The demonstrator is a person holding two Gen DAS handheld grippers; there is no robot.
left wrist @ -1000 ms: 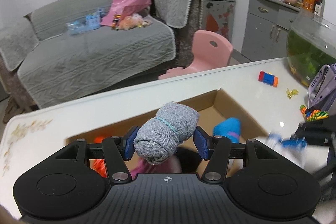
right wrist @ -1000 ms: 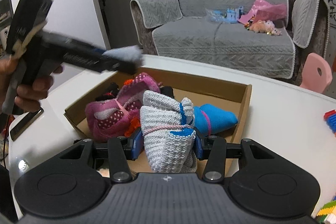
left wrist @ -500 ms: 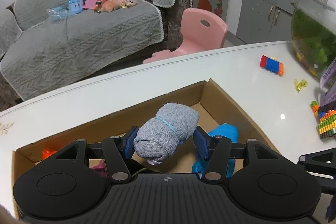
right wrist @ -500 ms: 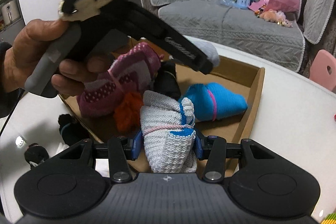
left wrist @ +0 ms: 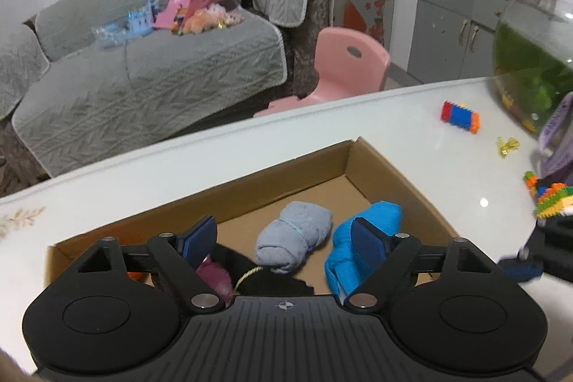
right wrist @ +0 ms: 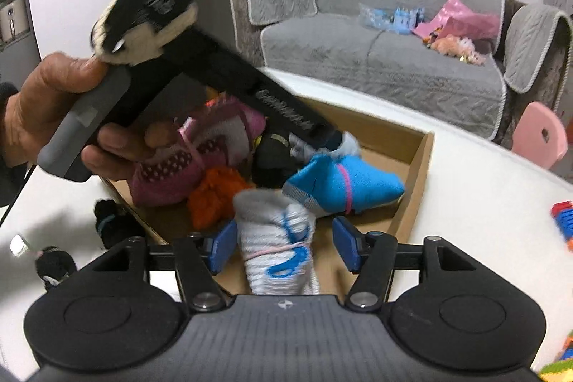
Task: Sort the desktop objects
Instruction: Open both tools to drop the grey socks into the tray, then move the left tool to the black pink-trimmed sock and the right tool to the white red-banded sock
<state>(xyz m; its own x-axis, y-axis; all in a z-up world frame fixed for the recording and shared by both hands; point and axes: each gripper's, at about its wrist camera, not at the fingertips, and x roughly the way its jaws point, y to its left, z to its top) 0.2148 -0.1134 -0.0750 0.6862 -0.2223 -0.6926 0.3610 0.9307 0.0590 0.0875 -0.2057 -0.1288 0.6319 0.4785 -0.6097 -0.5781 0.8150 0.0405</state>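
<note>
My left gripper (left wrist: pixel 283 237) hangs over the cardboard box (left wrist: pixel 286 167) with its jaws opening, wide apart and holding nothing. The grey sock roll (left wrist: pixel 292 244) lies on the box floor below them, beside a blue sock roll (left wrist: pixel 379 213). My right gripper (right wrist: pixel 284 243) is at the box's near edge, its jaws opening. A white knitted sock roll (right wrist: pixel 275 249) with blue trim and a pink band stands between its pads, and neither pad presses on it. In the right wrist view a hand (right wrist: pixel 43 110) holds the left gripper over the box.
The box also holds a pink dotted sock (right wrist: pixel 200 149), an orange one (right wrist: pixel 215 196) and a black one (left wrist: pixel 265 278). Two black socks (right wrist: pixel 111 221) lie on the table left of the box. Toy bricks (left wrist: pixel 460 117) and a fish bowl (left wrist: pixel 530 70) stand to the right.
The left gripper let go of the grey sock roll, which now lies in the box. The right gripper's pads came off the white sock roll, which has sunk a little.
</note>
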